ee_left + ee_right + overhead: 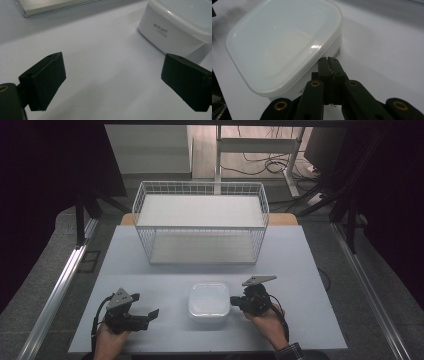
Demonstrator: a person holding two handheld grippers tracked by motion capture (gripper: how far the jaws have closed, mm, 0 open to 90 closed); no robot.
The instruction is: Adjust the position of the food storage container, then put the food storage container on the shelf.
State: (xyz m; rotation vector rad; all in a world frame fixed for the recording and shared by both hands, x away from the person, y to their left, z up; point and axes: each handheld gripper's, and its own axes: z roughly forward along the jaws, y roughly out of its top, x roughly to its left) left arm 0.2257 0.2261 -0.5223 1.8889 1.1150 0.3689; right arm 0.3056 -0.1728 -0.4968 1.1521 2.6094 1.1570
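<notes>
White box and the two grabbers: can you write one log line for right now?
white box: lid on, table centre | left gripper: open, beside box | right gripper: shut, empty, at box rim | wire basket: behind

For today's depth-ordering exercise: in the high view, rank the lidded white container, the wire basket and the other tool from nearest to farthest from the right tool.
1. Lidded white container: right beside the right tool, toward the table's middle.
2. Left tool: beyond the container, at the table's near left.
3. Wire basket: farthest, at the table's far side.

The white container [172,32] bears small dark script on its side (too blurred to read).
</notes>
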